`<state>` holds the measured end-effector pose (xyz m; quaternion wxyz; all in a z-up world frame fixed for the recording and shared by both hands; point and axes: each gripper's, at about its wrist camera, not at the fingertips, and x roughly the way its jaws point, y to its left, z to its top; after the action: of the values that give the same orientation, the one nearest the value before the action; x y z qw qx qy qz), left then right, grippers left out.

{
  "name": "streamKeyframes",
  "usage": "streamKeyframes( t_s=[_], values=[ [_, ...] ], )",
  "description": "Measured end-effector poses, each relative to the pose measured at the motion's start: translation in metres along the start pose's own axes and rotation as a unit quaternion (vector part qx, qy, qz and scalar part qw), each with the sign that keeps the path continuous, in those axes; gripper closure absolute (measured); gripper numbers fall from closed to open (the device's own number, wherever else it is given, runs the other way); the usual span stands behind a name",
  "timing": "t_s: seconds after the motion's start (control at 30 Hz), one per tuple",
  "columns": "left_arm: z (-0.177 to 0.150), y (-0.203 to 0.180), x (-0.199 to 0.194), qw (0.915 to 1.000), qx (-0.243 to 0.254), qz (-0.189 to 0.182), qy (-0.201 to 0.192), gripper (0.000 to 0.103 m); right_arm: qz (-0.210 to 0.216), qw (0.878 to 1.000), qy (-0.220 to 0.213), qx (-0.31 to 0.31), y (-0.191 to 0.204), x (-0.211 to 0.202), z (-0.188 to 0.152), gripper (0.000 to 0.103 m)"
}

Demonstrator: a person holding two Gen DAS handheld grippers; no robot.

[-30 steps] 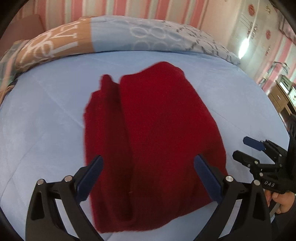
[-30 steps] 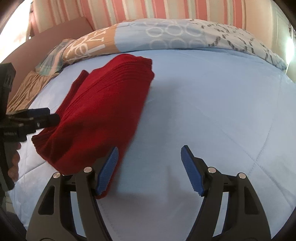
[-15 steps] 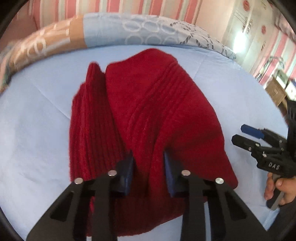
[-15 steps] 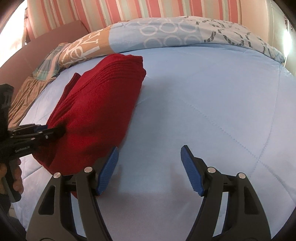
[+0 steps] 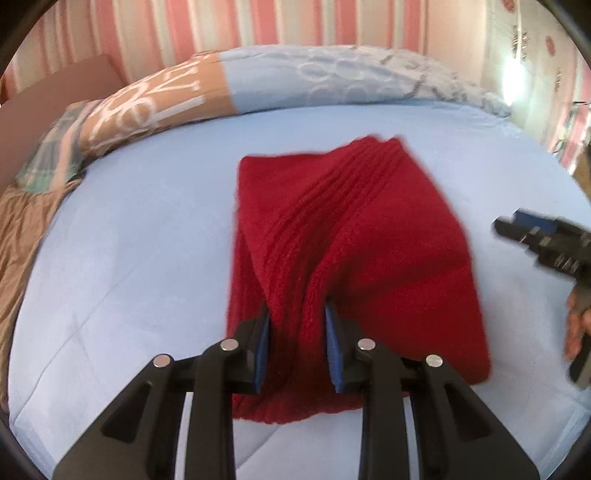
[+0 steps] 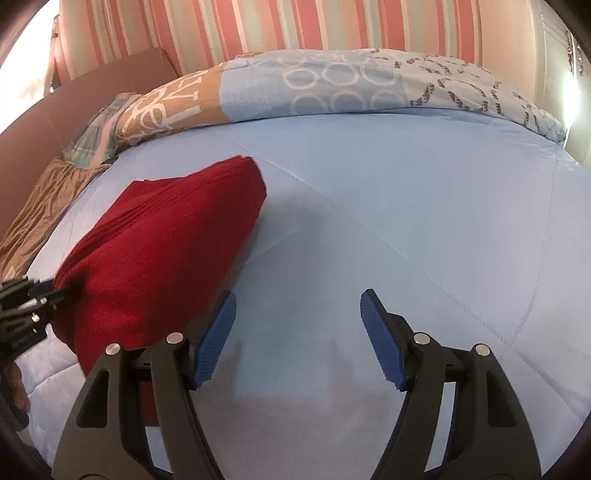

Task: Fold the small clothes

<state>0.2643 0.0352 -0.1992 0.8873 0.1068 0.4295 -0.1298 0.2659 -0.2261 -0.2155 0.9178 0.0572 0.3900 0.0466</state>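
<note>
A bed covered in a pale blue quilted sheet fills both wrist views, spreading out ahead of and beneath each hand-held gripper. At its far edge, beyond both tools, lies a rolled duvet printed with white rings and a tan lettered panel, backed by a pink-striped wall. A folded red knitted garment rests on the sheet, running straight forward from the left hand-held gripper, whose blue pads are clamped on a bunched ridge of the near hem; its jaws have just been closing on that fabric, which puckers upward between them. In the right wrist view the same red garment sits ahead and to the left of the right hand-held gripper, its near edge just beside the left blue pad. That tool's jaws stand wide apart over bare sheet, gripping nothing. A person's fingers curl round its handle.
</note>
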Motion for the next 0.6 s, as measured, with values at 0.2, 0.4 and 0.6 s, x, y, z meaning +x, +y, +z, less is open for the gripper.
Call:
streamKeyframes(
  t_s=[0.2,0.4,0.6],
  values=[
    [-0.023,0.01,0.028,0.9994,-0.005,-0.028,0.02,0.055,0.008,1.0,0.018,-0.008,0.011,0.012,-0.004,0.032],
    [-0.019,-0.003,0.02,0.9987,0.038,-0.031,0.012,0.035,0.013,1.0,0.02,-0.013,0.018,0.014,-0.004,0.032],
    [-0.027,0.013,-0.003,0.9993,0.009,-0.036,0.002,0.013,0.03,0.999,0.021,0.006,0.02,0.008,-0.005,0.021]
  ],
)
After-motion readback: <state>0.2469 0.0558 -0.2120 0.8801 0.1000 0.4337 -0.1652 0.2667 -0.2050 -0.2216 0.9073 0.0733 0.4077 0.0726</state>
